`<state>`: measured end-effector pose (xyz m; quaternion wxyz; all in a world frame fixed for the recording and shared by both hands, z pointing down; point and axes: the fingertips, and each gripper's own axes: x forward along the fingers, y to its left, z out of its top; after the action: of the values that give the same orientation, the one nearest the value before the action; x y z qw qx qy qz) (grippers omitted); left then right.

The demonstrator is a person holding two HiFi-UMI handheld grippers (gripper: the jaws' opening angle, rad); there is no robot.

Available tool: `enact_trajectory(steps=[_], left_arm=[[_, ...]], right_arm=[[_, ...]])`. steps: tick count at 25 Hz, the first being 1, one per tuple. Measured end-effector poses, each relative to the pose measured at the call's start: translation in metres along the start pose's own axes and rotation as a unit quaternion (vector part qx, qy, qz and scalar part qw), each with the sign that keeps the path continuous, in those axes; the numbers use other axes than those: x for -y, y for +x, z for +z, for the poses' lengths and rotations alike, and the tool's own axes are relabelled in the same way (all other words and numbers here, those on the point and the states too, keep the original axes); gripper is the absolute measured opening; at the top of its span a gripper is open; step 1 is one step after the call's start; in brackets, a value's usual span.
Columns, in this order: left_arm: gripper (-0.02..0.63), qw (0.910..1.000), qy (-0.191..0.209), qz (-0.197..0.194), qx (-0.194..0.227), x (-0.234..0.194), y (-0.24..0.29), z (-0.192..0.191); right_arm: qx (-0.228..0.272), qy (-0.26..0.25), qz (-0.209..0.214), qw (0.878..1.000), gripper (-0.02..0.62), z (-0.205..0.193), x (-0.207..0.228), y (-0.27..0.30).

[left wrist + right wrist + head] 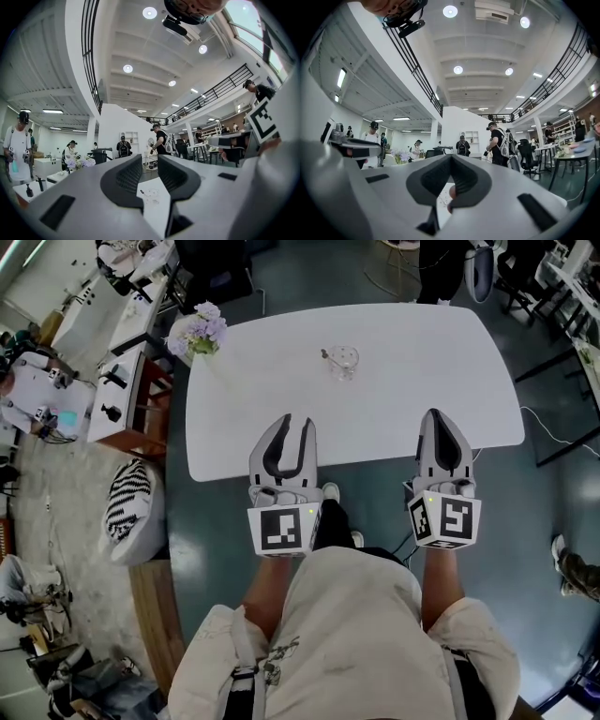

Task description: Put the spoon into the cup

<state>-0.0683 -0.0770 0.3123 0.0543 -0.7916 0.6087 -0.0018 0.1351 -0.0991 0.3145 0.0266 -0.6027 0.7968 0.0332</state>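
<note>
Two sets of fingers hang level at the near edge of the white bench (234,427). Those of the left gripper (294,424) stand apart with nothing between them, while those of the right gripper (435,418) are clenched tip to tip, also empty. Well beyond both, toward the far middle of the bench, stands the clear glass cup (344,363). The spoon (326,355) shows as a small dark shape at its left rim, and from this far it cannot be told whether it rests inside the cup or just beside it. A bunch of pale flowers (202,331) sits at the far left corner. The likely risks are that a finger knocking the rim on the reach tips or slides the light glass, and that the thin spoon slips from a loose pinch. The right gripper would need to open before it could take anything.
</note>
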Motion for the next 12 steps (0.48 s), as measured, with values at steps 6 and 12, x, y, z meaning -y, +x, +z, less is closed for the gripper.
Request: enact_trajectory(steps=[6, 12], left_arm=[[0.039, 0.9999, 0.006, 0.004, 0.014, 0.003, 0.000, 0.008], [0.006, 0.9998, 0.009, 0.004, 0.018, 0.004, 0.004, 0.010]], right_arm=[[0.002, -0.004, -0.007, 1.000, -0.012, 0.002, 0.006, -0.002], [0.004, -0.017, 0.000, 1.000, -0.012, 0.003, 0.007, -0.002]])
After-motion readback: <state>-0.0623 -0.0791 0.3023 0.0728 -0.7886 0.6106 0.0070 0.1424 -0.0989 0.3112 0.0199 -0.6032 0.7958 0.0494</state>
